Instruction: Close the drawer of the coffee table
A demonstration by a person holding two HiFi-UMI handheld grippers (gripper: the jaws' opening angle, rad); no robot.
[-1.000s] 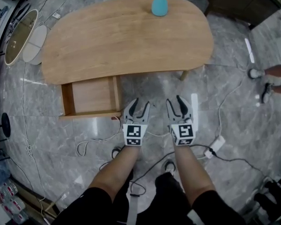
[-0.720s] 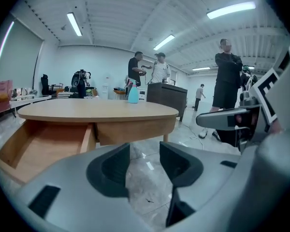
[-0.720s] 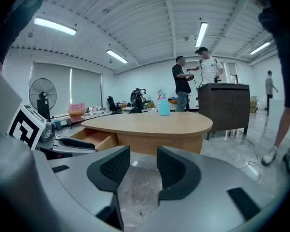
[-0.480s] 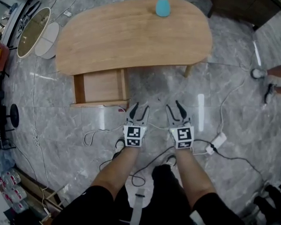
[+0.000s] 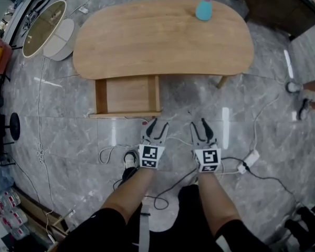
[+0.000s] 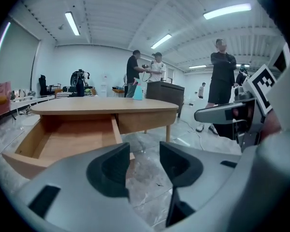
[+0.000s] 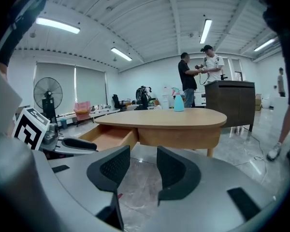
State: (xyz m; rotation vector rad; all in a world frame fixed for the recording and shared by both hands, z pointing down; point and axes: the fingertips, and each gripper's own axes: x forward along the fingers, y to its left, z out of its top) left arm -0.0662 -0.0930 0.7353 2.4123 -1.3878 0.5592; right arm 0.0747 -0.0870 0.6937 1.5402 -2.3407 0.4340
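So the wooden counter [image 5: 163,35] stood on a grey marble floor [image 5: 52,135], and its drawer [image 5: 127,96] was hanging wide open. It stuck out from under the counter's near edge, toward the left end, and as far as I could see it was empty inside. A teal spray bottle [image 5: 203,8] stood upright at the far edge of the counter, over toward the right end.

Both tools were out over the floor in front of the counter, not touching anything. The left tool [image 5: 158,124] had its jaws spread with nothing between them, just floor showing through the gap. Its tips were near the front right corner of the drawer but clearly apart from it. The right tool [image 5: 199,124] looked the same, jaws spread and empty. It sat beside the left one, in front of the plain stretch of the counter's near edge, right of the drawer.

Other stuff around: white cables [image 5: 110,154] snaked over the floor by the person's feet, with a white power strip [image 5: 249,159] off to the right. A round mirror-looking thing [image 5: 43,21] lay past the counter's left end, and a dark cabinet [image 5: 275,4] stood beyond the far right corner. The left gripper view showed a few people [image 6: 222,81] standing in the background.
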